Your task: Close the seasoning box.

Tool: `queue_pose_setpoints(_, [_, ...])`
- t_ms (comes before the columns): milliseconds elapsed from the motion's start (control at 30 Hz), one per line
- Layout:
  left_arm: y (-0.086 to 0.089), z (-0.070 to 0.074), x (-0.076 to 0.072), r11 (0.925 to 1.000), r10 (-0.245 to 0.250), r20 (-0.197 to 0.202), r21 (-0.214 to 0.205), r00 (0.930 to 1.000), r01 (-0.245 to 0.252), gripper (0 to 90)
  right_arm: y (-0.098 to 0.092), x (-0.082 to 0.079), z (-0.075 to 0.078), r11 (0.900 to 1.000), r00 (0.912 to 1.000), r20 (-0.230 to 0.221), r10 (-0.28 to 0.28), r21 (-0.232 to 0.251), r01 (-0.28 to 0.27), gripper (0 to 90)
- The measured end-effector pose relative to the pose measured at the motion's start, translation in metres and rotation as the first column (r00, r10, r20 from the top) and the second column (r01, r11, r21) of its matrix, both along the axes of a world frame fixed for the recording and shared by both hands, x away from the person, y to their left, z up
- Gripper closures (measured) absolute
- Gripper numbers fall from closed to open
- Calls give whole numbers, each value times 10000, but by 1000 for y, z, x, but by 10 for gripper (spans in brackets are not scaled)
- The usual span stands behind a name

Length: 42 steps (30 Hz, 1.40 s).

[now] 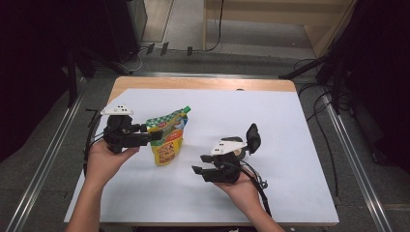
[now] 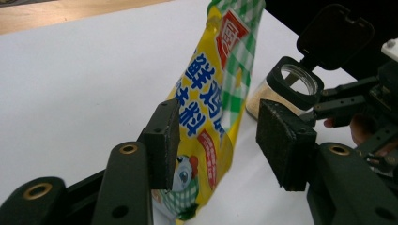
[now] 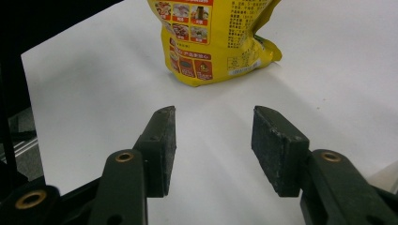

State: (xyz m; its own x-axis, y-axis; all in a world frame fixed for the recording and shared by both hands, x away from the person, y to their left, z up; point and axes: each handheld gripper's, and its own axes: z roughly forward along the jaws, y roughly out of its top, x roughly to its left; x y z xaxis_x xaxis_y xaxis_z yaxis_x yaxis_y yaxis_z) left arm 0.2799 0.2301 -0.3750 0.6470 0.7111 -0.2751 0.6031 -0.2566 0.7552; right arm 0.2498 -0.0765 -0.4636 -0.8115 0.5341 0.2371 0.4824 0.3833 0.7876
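Note:
A yellow and green stand-up seasoning pouch [image 1: 168, 137] stands upright on the white table sheet [image 1: 280, 111], left of centre. My left gripper [image 1: 154, 135] reaches it from the left, level with its middle. In the left gripper view the pouch [image 2: 211, 93] sits between the open jaws of the left gripper [image 2: 218, 140], with a gap at the right pad. My right gripper [image 1: 199, 164] is to the right of the pouch and nearer the front, pointing at it. In the right gripper view its jaws [image 3: 213, 145] are open and empty, with the pouch [image 3: 216, 37] farther off.
A small clear jar [image 1: 240, 151] of beige powder, its black flip lid [image 1: 253, 137] standing open, sits just behind my right gripper; the jar [image 2: 277, 91] also appears past the pouch. Black stands and cables surround the table.

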Motion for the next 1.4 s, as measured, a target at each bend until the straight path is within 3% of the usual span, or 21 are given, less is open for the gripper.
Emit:
queue_pose_setpoints(167, [4,-1,-8,9998,-89,-131,151,9999,91,460,-3,2,3,10000,10000,-25,-32,14,32,530])
queue_pose_setpoints(433, [16,-4,-15,9999,-70,-293,112,9995,74,435,-10,5,10,9999,9987,-499,46,-125,-52,621])
queue_pose_setpoints(767, [33,-10,-17,9997,191,-517,144,9985,-184,422,-34,13,28,9998,9981,-609,-64,-209,52,900])
queue_pose_setpoints(900, [38,-13,-16,9993,342,-457,162,9984,-335,418,-49,17,43,9993,9979,-538,-364,-117,358,900])
queue_pose_setpoints(1000, [41,-18,-14,9987,462,-646,234,9968,-447,424,-62,20,51,9981,9969,-506,-609,3,610,900])
queue_pose_setpoints(1400, [46,-33,-11,9974,633,-463,373,9969,-615,431,-91,30,66,9940,9928,-482,-1094,24,1097,900])
